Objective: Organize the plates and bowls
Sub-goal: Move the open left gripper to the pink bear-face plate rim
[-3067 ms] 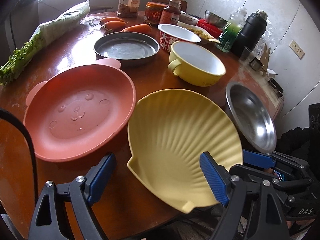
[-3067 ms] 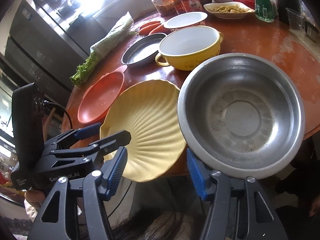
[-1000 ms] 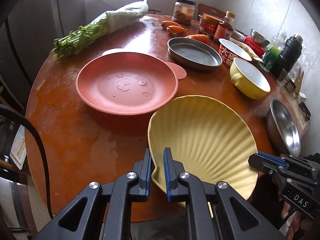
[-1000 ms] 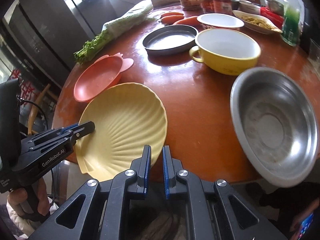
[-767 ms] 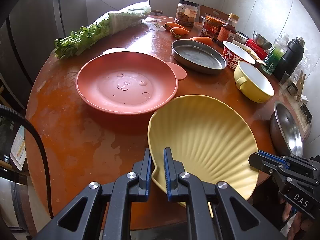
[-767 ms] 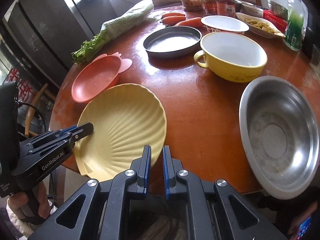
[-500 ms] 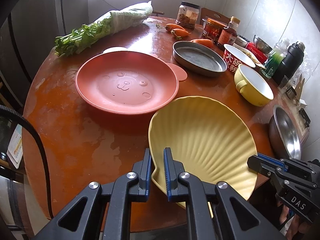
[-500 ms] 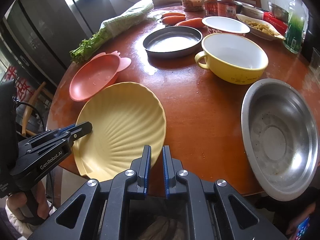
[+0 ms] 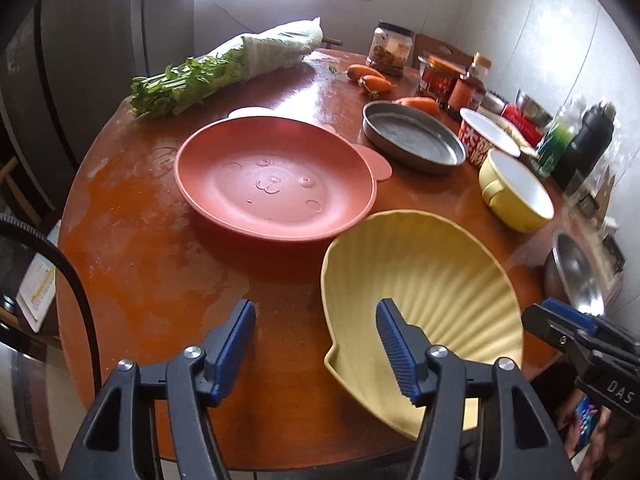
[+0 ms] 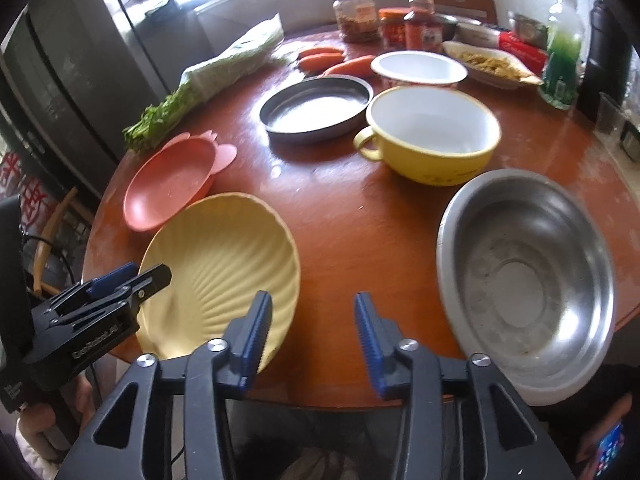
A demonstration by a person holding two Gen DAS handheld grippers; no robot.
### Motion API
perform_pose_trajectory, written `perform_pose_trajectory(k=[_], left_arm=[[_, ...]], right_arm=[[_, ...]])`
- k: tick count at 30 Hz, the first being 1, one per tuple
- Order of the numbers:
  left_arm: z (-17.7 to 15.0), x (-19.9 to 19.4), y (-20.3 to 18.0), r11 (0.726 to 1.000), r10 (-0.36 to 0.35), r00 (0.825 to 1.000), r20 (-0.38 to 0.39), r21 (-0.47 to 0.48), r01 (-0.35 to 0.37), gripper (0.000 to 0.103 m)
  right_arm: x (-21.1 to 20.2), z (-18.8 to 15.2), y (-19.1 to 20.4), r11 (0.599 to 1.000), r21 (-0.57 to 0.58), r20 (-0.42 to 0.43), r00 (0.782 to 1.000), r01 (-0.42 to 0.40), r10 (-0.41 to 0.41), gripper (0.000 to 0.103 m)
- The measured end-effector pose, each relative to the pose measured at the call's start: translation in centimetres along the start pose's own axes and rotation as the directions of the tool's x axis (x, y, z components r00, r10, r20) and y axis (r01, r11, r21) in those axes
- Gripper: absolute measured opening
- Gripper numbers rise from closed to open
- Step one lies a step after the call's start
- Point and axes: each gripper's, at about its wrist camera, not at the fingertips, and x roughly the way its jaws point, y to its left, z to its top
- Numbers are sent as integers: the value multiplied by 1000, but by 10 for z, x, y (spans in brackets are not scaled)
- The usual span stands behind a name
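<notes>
On my round wooden table (image 9: 160,264) lie a yellow shell-shaped ribbed plate (image 9: 432,280) overhanging the near edge, a pink bear-face plate (image 9: 276,184) just behind it, a shallow grey metal pan (image 9: 412,136), a yellow handled enamel bowl (image 10: 432,136), a red-patterned white bowl (image 10: 418,67) and a steel basin (image 10: 524,280).

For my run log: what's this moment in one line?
left gripper: open, at shell plate rim | right gripper: open, empty | nothing stacked

Ribbed pale-yellow shell plate (image 9: 432,280), salmon-pink bear-face plate (image 9: 276,184), brown table (image 9: 160,260).
</notes>
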Motion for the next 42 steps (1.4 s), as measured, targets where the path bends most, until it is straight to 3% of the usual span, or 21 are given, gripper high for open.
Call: perform_pose_trajectory(k=[6, 12, 14, 18, 24, 29, 33, 42], left_arm=[[-4, -16, 4, 994, 107, 993, 41, 10, -107, 63], [-8, -40, 15, 988, 153, 984, 91, 14, -155, 63], [-7, -48, 19, 986, 164, 980, 113, 10, -167, 63], [4, -60, 30, 978, 206, 967, 149, -12, -207, 63], [28, -65, 41, 981, 188, 963, 194, 18, -195, 64], [45, -52, 47, 981, 183, 967, 179, 29, -192, 66], [54, -41, 50, 971, 236, 958, 164, 7, -240, 66], [80, -3, 56, 979, 202, 979, 41, 3, -202, 66]], right_arm=[[-9, 0, 0, 1000, -1, 21, 1000, -1, 1, 47], [-33, 5, 8, 1000, -30, 85, 996, 2, 1, 47], [-44, 10, 15, 998, -60, 115, 993, -10, 17, 47], [-55, 31, 40, 984, -154, 123, 987, -85, 104, 60], [-46, 66, 77, 964, -230, 98, 982, -133, 159, 61], [-22, 92, 91, 960, -194, 44, 975, -204, 216, 61], [-6, 105, 102, 965, -191, 26, 982, -179, 187, 61], [39, 124, 110, 975, -170, -91, 987, -143, 129, 61]])
